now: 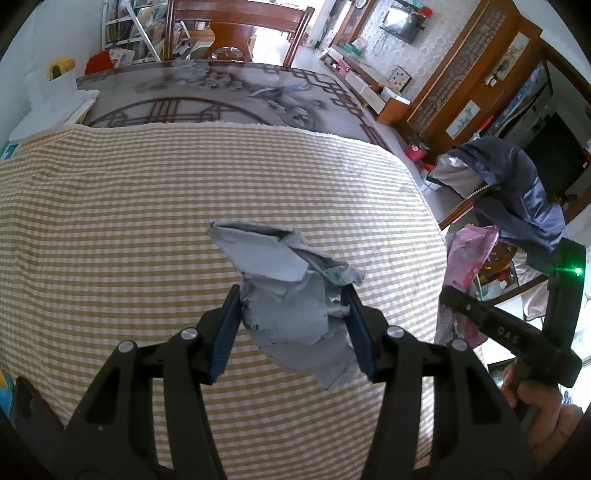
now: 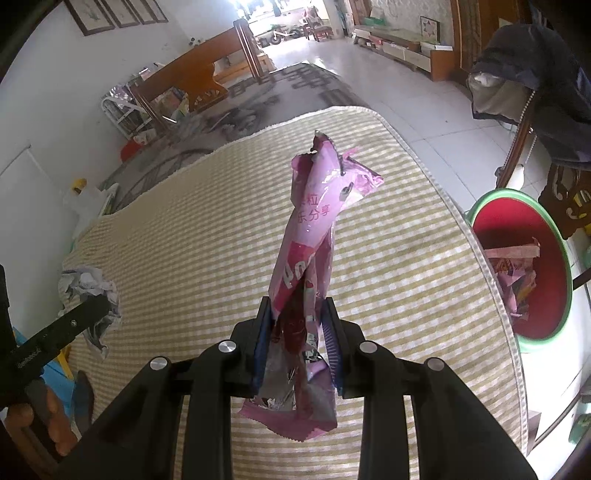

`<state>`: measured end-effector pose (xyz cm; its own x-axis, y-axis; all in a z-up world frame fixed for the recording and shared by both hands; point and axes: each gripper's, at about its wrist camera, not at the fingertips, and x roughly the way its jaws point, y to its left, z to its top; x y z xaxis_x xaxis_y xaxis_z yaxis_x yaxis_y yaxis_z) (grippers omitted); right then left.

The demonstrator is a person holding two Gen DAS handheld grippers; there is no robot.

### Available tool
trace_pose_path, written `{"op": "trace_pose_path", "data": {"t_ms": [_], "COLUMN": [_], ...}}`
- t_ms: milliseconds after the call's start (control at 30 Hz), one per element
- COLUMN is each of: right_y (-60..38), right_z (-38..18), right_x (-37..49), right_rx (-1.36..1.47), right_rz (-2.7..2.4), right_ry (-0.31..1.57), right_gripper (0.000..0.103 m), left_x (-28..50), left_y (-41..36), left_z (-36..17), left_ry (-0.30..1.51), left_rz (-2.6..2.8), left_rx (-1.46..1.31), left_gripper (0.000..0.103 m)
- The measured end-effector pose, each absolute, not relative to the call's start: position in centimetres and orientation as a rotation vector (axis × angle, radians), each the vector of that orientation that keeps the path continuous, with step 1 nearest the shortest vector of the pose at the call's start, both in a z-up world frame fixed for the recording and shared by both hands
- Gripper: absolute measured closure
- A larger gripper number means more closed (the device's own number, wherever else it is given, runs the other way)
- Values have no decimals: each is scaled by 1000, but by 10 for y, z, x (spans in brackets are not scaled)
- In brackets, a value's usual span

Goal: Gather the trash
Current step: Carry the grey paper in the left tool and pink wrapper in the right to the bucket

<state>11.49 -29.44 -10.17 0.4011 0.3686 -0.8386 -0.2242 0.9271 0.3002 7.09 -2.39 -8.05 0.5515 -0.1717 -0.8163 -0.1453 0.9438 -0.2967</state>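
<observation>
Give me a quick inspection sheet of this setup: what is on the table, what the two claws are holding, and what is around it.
Surface: table under a yellow checked cloth, bare of loose items where visible.
Job's things: crumpled grey paper; pink snack wrapper; red bin with green rim beside the table, wrappers already inside.
Clutter: white bag with a yellow object at the far left edge.
Grippers: left gripper shut on the paper; right gripper shut on the wrapper, both lifted off the cloth.
Cables: nothing seen.
Surroundings: wooden chair, blue jacket draped over another chair, tiled floor.
</observation>
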Motion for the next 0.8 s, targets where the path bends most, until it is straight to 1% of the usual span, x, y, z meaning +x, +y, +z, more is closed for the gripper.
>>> {"op": "trace_pose_path", "data": {"t_ms": [400, 800], "right_y": [-327, -378], "right_z": [-100, -94], "right_x": [123, 137], "right_rx": [176, 215], "right_rz": [355, 352], "right_ry": [1094, 1076], "right_gripper": [76, 76], "left_x": [82, 101], "left_y": [-51, -106], "left_z": [-82, -72], "left_ry": [998, 983], "left_rz": [-18, -42], "left_rx": [-351, -310], "left_gripper": [52, 52]}}
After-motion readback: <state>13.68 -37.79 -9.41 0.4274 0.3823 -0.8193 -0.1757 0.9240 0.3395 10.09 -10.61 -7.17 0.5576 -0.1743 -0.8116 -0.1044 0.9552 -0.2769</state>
